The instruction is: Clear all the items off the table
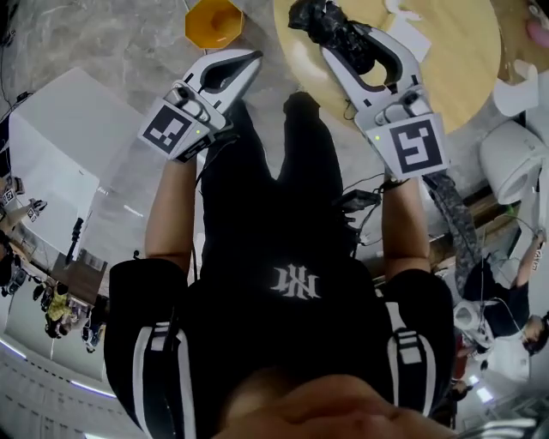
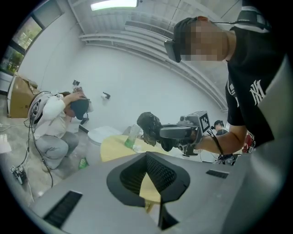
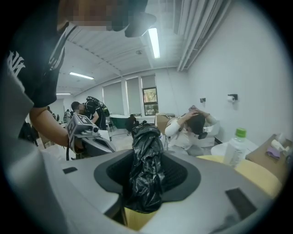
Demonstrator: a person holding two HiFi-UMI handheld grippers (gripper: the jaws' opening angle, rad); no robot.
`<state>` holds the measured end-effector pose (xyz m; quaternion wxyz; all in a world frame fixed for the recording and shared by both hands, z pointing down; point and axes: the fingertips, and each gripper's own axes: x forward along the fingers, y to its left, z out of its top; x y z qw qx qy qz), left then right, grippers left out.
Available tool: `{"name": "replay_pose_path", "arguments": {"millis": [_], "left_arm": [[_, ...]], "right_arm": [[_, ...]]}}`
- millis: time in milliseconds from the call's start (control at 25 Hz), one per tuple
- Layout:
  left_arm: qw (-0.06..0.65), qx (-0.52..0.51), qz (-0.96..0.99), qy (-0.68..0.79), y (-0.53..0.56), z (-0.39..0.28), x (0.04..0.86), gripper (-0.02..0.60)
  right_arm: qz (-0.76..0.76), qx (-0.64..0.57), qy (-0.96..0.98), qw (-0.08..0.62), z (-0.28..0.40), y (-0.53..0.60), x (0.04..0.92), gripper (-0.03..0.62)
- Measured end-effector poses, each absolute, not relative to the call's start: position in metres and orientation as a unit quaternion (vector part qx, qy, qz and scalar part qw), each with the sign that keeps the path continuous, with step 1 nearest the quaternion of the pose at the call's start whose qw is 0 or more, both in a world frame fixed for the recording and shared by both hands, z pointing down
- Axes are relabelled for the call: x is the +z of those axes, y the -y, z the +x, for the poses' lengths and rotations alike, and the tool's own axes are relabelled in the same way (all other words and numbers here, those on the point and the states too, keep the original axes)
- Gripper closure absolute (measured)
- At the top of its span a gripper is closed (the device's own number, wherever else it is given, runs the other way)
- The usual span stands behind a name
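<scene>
My right gripper (image 1: 343,36) (image 3: 149,176) has its fingers pinching a crumpled black plastic bag (image 1: 322,19) (image 3: 145,146). In the right gripper view the bag fills the gap at the centre of the frame. It stands up past the fingertips and bulges out below the pads, which press on it from both sides. In the head view the bag sits at the top centre, over the near edge of the round pale wooden surface (image 1: 467,64). In the left gripper view it shows at mid-frame, held up clear of that surface.

My left gripper (image 1: 249,58) (image 2: 147,157) is in the upper left of the head view, over the grey floor and well apart from the bag. Its fingers are pressed together with nothing between them, and the two ribbed black pads meet in a ridge at the centre of the left gripper view.

A clear plastic bottle with a green cap (image 3: 236,148) stands upright on the surface at the right of the right gripper view. White paper sheets (image 1: 410,33) lie on the surface at the top of the head view, just right of the bag. An orange funnel-shaped thing (image 1: 213,23) sits on the floor at the top, just above my left gripper. A person in a white top (image 2: 52,125) crouches at the left of the left gripper view.
</scene>
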<state>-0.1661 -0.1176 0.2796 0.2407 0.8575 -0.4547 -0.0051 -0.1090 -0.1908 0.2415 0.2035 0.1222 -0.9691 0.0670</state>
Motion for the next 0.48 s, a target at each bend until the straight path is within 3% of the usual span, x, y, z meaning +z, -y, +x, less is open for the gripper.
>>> {"name": "replay_pose_path", "arguments": {"millis": [200,400,480], "left_arm": [[0.237,-0.008,0.852,0.467,0.108,-0.198,0.285,0.569],[0.252,-0.002,0.838,0.485,0.047,-0.323,0.317,0.569],[0.250,0.005,0.836,0.489,0.036,-0.342,0.325,0.569]], "right_arm": [[0.090,0.069,0.974,0.194,-0.155,0.166,0.247,0.409],[0.043,0.088,0.976,0.192,-0.291,0.091,0.281,0.409],[0.034,0.095,0.977,0.186,-0.314,0.075,0.295,0.409]]}}
